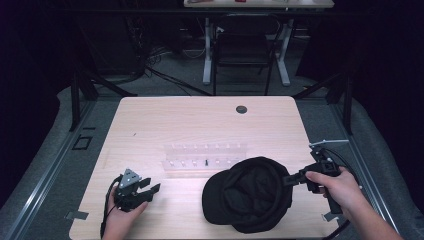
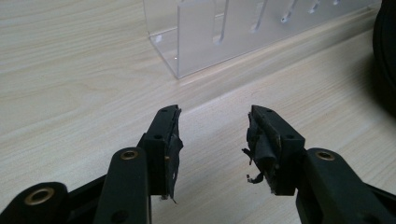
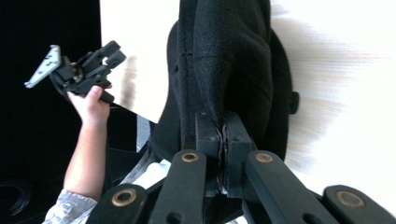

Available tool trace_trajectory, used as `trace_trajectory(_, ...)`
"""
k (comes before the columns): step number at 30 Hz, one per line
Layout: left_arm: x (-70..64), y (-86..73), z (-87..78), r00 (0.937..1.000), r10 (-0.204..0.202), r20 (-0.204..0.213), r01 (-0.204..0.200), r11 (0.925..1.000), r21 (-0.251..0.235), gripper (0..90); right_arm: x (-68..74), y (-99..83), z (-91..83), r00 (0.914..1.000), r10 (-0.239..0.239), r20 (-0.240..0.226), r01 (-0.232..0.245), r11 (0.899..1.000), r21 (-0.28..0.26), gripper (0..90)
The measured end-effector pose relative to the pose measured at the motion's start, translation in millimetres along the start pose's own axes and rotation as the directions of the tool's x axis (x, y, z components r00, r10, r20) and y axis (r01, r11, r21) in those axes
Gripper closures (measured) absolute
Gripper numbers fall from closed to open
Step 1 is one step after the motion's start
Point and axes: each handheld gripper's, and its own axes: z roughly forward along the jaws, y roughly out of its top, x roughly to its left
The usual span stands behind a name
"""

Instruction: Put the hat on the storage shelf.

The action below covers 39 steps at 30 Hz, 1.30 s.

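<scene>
A black cap (image 1: 247, 194) lies upside down on the wooden table (image 1: 200, 120), near its front right. My right gripper (image 1: 289, 179) is shut on the cap's right rim; in the right gripper view the jaws pinch a fold of the black cap fabric (image 3: 224, 70). My left gripper (image 1: 150, 187) rests near the front left of the table, open and with nothing in it. In the left gripper view its fingertips (image 2: 170, 135) stand apart over bare wood, aimed at the clear rack (image 2: 219, 32).
A clear plastic rack (image 1: 205, 156) with slots and small pegs stands mid-table, just behind the cap. A round dark grommet (image 1: 241, 109) sits near the table's far edge. A black chair (image 1: 245, 50) and desk legs stand beyond the table.
</scene>
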Motion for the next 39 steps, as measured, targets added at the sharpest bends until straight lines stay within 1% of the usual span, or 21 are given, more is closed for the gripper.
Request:
trace_trajectory(1,-0.2,-0.1,0.0,1.0,-0.004,0.0,0.004,1.0,-0.001,53.5,1.6,0.2,-1.5,0.9999,-0.002,-0.013,0.002,1.0,-0.002,88.2)
trace_trajectory(2,-0.1,0.0,-0.1,1.0,-0.001,0.0,0.001,1.0,-0.001,53.5,3.3,0.3,-1.7,0.9996,0.005,-0.027,-0.005,1.0,-0.016,88.3)
trace_trajectory(3,-0.2,0.0,-0.3,1.0,-0.002,-0.001,0.002,1.0,-0.001,53.5,4.6,0.9,-4.8,0.9999,-0.012,0.002,0.012,1.0,0.001,88.2)
trace_trajectory(4,-0.1,0.1,-0.4,1.0,0.0,-0.001,0.0,1.0,-0.001,53.5,5.6,0.5,-3.4,0.9995,-0.002,-0.032,0.002,1.0,-0.018,88.2)
trace_trajectory(6,-0.2,-0.1,-0.2,1.0,-0.001,-0.002,0.001,1.0,-0.005,53.5,6.5,0.8,-4.7,0.9993,-0.01,-0.037,0.009,1.0,-0.012,88.3)
trace_trajectory(9,0.0,-0.1,-0.1,1.0,-0.005,-0.002,0.005,1.0,-0.002,53.5,12.5,1.2,-6.2,0.9984,-0.006,-0.057,0.004,0.999,-0.035,88.3)
trace_trajectory(10,0.1,-0.1,-0.1,1.0,-0.005,-0.002,0.005,1.0,-0.002,53.5,13.9,1.4,-7.5,0.9981,-0.008,-0.062,0.006,0.999,-0.037,88.3)
trace_trajectory(11,0.1,-0.1,0.0,1.0,-0.004,-0.002,0.004,1.0,-0.003,53.5,14.5,2.1,-9.2,0.9977,-0.023,-0.064,0.021,0.999,-0.029,88.3)
trace_trajectory(12,0.2,0.0,-0.1,1.0,-0.001,-0.002,0.001,1.0,-0.001,53.5,16.0,2.5,-10.5,0.9969,-0.028,-0.073,0.026,0.999,-0.031,88.3)
trace_trajectory(15,0.1,0.1,0.1,1.0,0.001,-0.002,-0.001,1.0,-0.001,53.5,22.0,3.4,-12.4,0.9949,-0.03,-0.096,0.025,0.999,-0.047,88.4)
trace_trajectory(16,-0.1,0.0,0.2,1.0,-0.002,-0.002,0.002,1.0,-0.001,53.5,25.0,3.3,-12.9,0.9952,-0.028,-0.094,0.023,0.998,-0.055,88.4)
trace_trajectory(17,0.0,0.1,0.2,1.0,0.001,-0.002,-0.001,1.0,-0.001,53.5,26.1,3.9,-13.7,0.9938,-0.044,-0.102,0.039,0.998,-0.051,88.4)
trace_trajectory(18,0.0,0.1,0.1,1.0,0.002,-0.002,-0.002,1.0,0.0,53.5,27.4,3.9,-13.6,0.9933,-0.043,-0.107,0.037,0.998,-0.059,88.4)
trace_trajectory(22,0.0,0.0,-0.2,1.0,0.001,-0.002,-0.001,1.0,-0.001,53.5,30.9,5.2,-14.8,0.9906,-0.046,-0.129,0.039,0.997,-0.061,88.4)
trace_trajectory(23,0.0,0.0,-0.2,1.0,0.001,-0.002,-0.001,1.0,-0.001,53.5,32.1,5.3,-14.7,0.9896,-0.045,-0.137,0.035,0.997,-0.072,88.4)
trace_trajectory(24,0.0,0.0,-0.2,1.0,0.001,-0.003,-0.001,1.0,-0.001,53.5,32.6,5.8,-15.8,0.9888,-0.05,-0.14,0.041,0.997,-0.066,88.4)
trace_trajectory(30,0.1,0.2,0.0,1.0,0.006,-0.002,-0.006,1.0,0.001,53.5,40.8,6.8,-21.7,0.9789,-0.07,-0.192,0.053,0.994,-0.092,88.5)
trace_trajectory(33,-0.1,0.1,-0.1,1.0,0.004,-0.002,-0.004,1.0,0.0,53.5,46.0,7.2,-26.5,0.9744,-0.088,-0.207,0.066,0.992,-0.109,88.5)
trace_trajectory(34,-0.1,0.1,-0.1,1.0,0.004,-0.002,-0.004,1.0,0.0,53.5,46.0,7.2,-26.5,0.9744,-0.088,-0.207,0.066,0.992,-0.109,88.5)
trace_trajectory(35,0.1,0.1,-0.3,1.0,0.005,-0.002,-0.005,1.0,0.001,53.5,51.0,7.8,-33.5,0.9728,-0.102,-0.208,0.077,0.989,-0.123,88.5)
trace_trajectory(39,0.0,0.1,-0.3,1.0,0.002,-0.002,-0.002,1.0,-0.001,53.5,55.6,8.7,-43.7,0.9716,-0.114,-0.208,0.081,0.984,-0.16,88.5)
